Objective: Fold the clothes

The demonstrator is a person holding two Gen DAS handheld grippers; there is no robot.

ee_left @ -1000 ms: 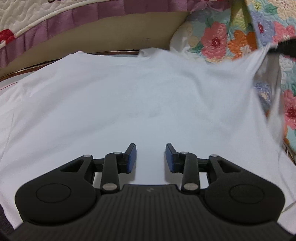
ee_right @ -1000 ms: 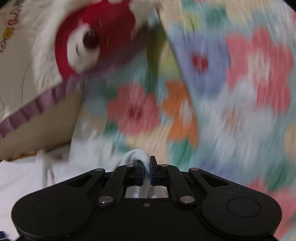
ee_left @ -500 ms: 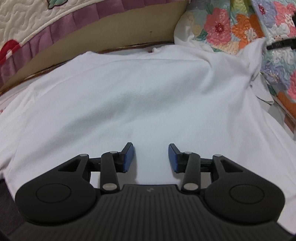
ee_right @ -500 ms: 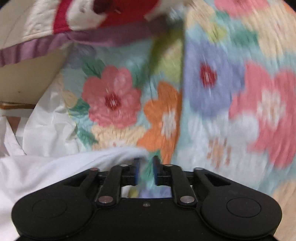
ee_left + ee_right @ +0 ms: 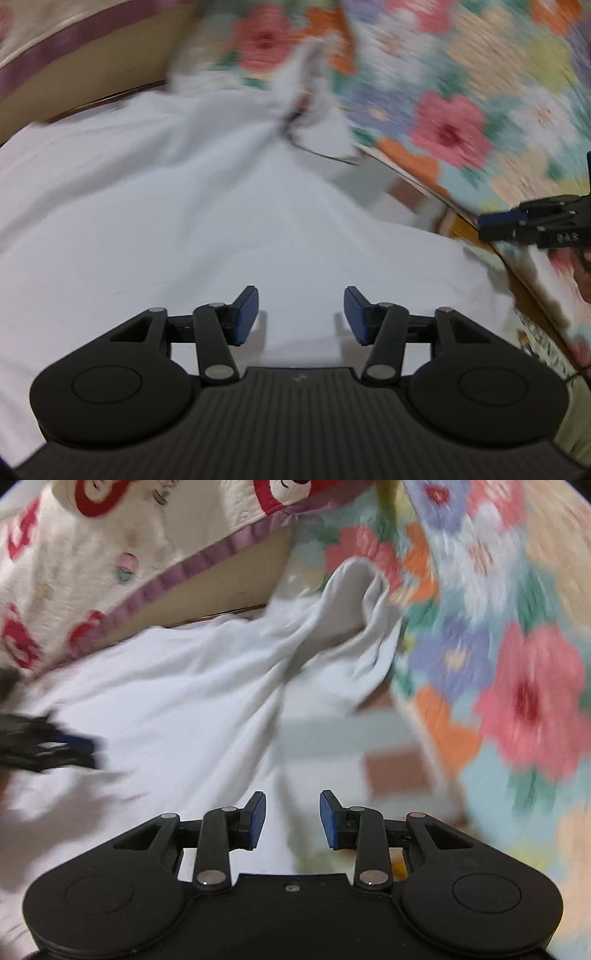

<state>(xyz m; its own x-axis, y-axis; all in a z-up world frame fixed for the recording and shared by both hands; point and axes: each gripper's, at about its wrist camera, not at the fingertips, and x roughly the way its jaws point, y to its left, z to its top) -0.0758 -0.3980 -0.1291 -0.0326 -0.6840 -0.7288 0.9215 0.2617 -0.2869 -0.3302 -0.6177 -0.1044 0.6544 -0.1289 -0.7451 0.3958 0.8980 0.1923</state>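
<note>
A white T-shirt lies spread flat on the bed; it also shows in the right wrist view. Its far right sleeve lies bunched against the floral quilt. My left gripper is open and empty, low over the shirt's near part. My right gripper is open and empty over the shirt's right edge. It shows at the right edge of the left wrist view. The left gripper shows blurred at the left of the right wrist view.
A floral quilt is piled along the right side; it also shows in the left wrist view. A white pillow with red prints and purple trim stands at the back. A tan headboard runs behind the shirt.
My right gripper opened and let go of the shirt's sleeve, which dropped against the quilt, then drew back. My left gripper opened wider and swung to the right.
</note>
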